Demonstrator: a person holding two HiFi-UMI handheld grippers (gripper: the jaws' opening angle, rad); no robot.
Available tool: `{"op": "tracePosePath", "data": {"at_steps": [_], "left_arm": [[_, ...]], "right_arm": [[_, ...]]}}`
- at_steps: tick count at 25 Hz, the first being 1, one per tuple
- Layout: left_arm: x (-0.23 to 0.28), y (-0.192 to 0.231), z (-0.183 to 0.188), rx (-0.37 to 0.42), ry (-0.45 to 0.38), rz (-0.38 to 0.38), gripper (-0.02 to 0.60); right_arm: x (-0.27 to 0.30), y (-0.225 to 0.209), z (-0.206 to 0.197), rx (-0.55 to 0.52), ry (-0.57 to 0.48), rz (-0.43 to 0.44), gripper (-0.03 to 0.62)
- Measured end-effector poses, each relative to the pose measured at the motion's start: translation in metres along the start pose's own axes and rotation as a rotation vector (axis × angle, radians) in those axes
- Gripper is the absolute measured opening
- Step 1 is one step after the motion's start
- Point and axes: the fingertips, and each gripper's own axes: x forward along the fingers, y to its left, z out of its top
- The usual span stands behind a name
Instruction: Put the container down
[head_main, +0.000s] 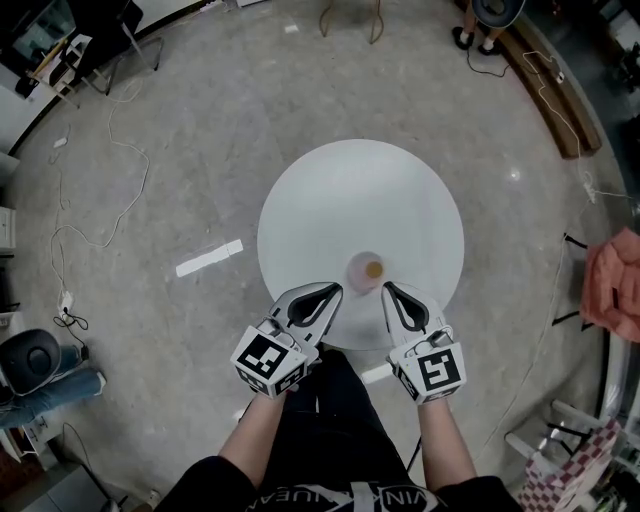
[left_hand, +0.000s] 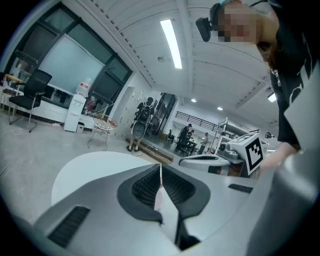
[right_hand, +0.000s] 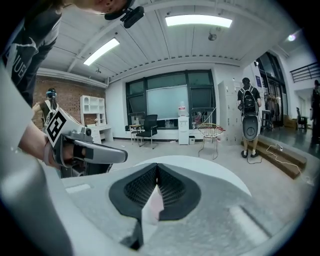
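The round white table (head_main: 330, 190) stood below the left gripper (head_main: 334, 290) and the right gripper (head_main: 388, 288), each with its fingers clenched on nothing. The small pink container (head_main: 366, 270) stood upright on the table near its close edge, between the two fingertips and just ahead of them, about equally near each. It looked set down, so backing straight away seemed safest.

One container (head_main: 366, 271), one table (head_main: 330, 200), two grippers (head_main: 333, 291) (head_main: 389, 289).
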Motion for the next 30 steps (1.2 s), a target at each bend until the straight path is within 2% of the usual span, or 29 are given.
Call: {"op": "tracePosePath", "data": {"at_steps": [7,15,22,30], "left_arm": [[-0.007,-0.001,0.031,0.049,-0.032,0.006,0.015],[-0.015,-0.017,0.06,0.098,-0.042,0.021,0.015],[-0.021,-0.024,0.083,0.13,-0.084,0.026,0.015],[-0.027,-0.026,0.1,0.167,-0.1,0.03,0.015]], "right_arm": [[-0.007,0.003,0.035,0.018,-0.034,-0.031,0.006],[-0.025,0.009,0.057,0.024,-0.095,-0.017,0.006],[-0.037,0.012,0.075,0.019,-0.128,-0.017,0.006],[-0.039,0.014,0.096,-0.005,-0.165,-0.008,0.006]]}}
